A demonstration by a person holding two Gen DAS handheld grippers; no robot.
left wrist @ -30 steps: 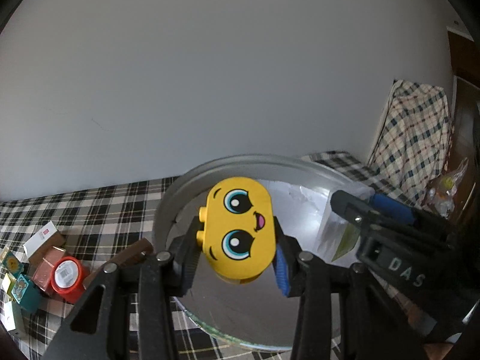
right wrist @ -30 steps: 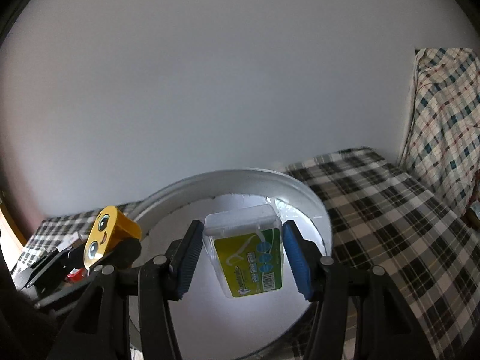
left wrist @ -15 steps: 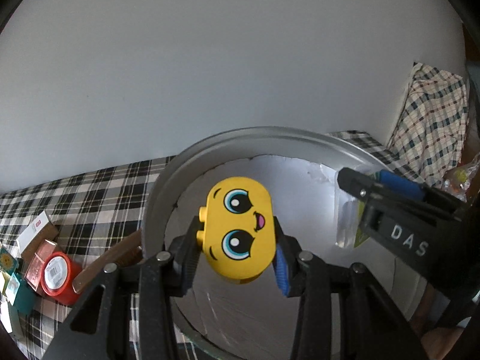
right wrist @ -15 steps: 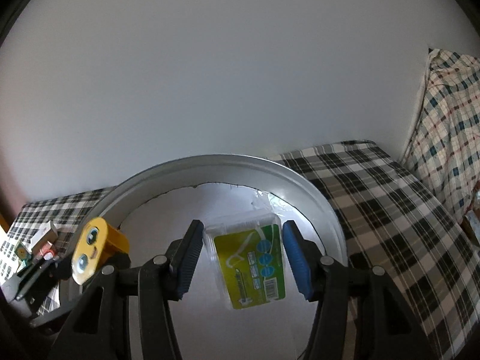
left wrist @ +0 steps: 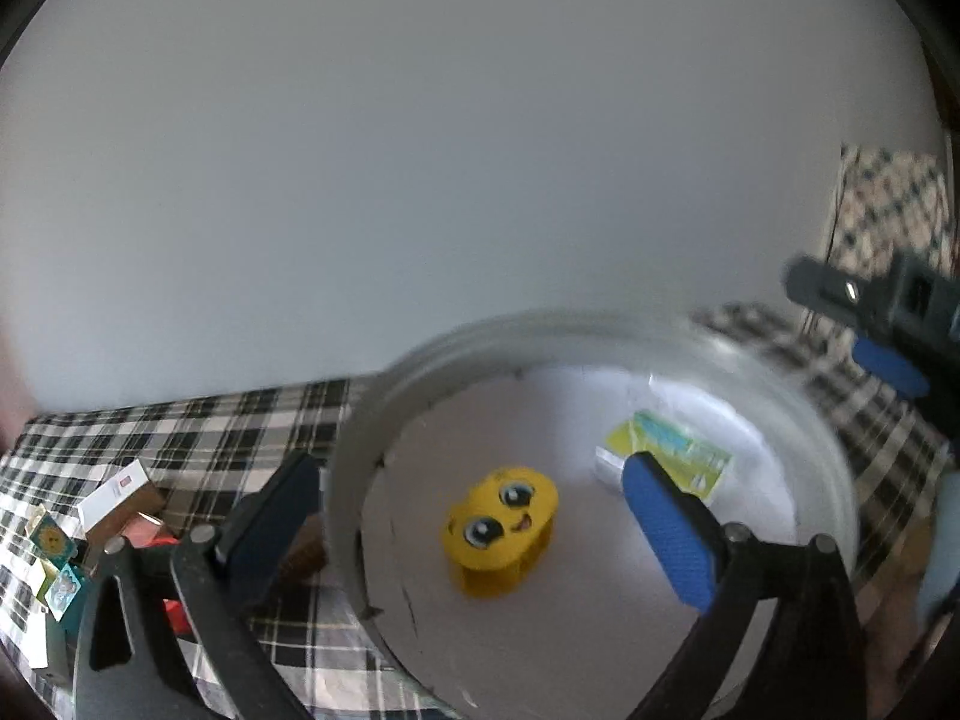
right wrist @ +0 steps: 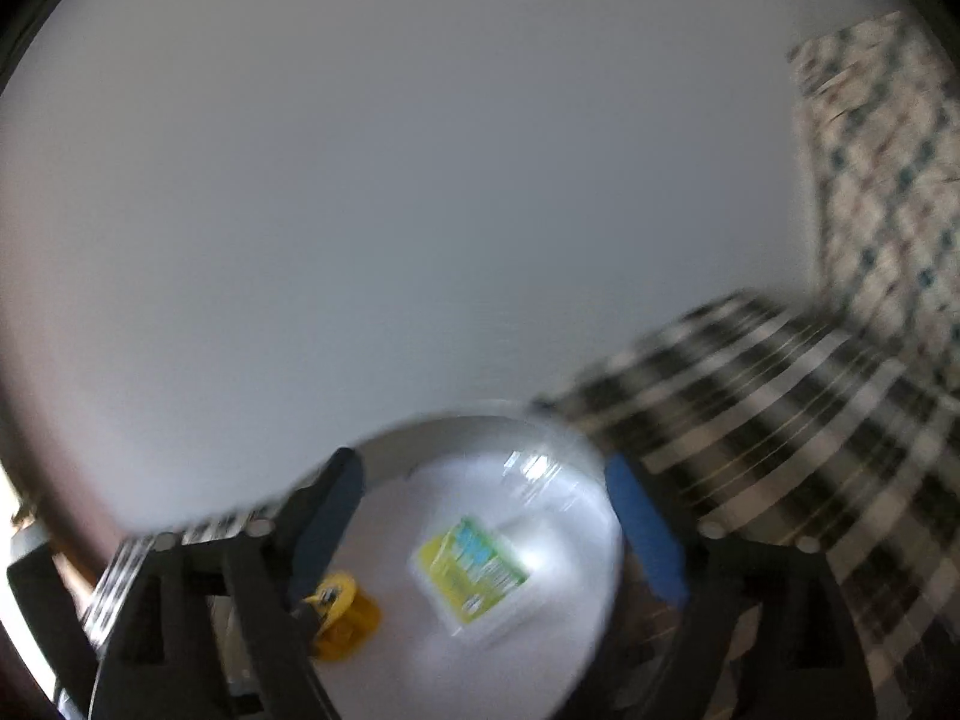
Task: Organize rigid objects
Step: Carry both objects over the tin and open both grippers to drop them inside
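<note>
Left gripper: the left gripper (left wrist: 468, 516) is hanging over the round metal tray (left wrist: 600, 330) with its jaws opening wide; nothing is sitting between the blue pads (left wrist: 666, 528), so it is gripping nothing

Yellow toy block: the yellow toy block (left wrist: 501, 531) with the cartoon face is lying on the tray's white floor, face up, below and between the left gripper's fingers; it is resting free of both pads, which suggests it is being dropped off here on purpose

Right gripper: the right gripper (right wrist: 486, 516) is also spreading its jaws above the tray; its pads are standing clear of everything

Clear box: the clear plastic box (right wrist: 471, 570) with the green and yellow label is lying flat on the tray floor beneath the right gripper, apart from the yellow toy block; both views are blurring it slightly

Tray: it is sitting on a black and white checked cloth (left wrist: 198, 420) and seems to be serving as the collecting place for the rigid things

Still outside: small boxes (left wrist: 114, 489) and other bits are waiting on the cloth just left of the tray; likely the next ones to be gathered

Step in hand: judging by the spread jaws, both pieces are being released into the tray together
</note>
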